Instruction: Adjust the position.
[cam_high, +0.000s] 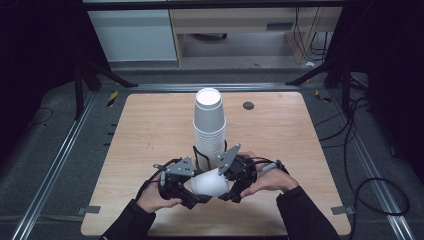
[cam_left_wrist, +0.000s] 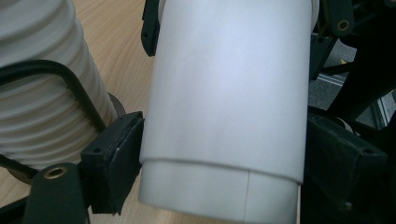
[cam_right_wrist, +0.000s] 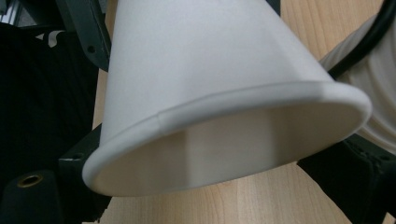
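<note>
A single paper cup (cam_high: 210, 183) lies on its side just in front of the tall cup stack (cam_high: 210, 127), bridged between both grippers. The right gripper (cam_high: 231, 186) clamps its rim end; the left gripper (cam_high: 189, 192) pinches its base end, probably for a handover or to pull nested cups apart above the table (cam_high: 150, 130).

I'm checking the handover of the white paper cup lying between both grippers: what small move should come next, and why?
Probably ease the right gripper open. The left gripper already clamps the white paper cup near its base, so one grip suffices, beside the tall stack of white paper cups.
</note>
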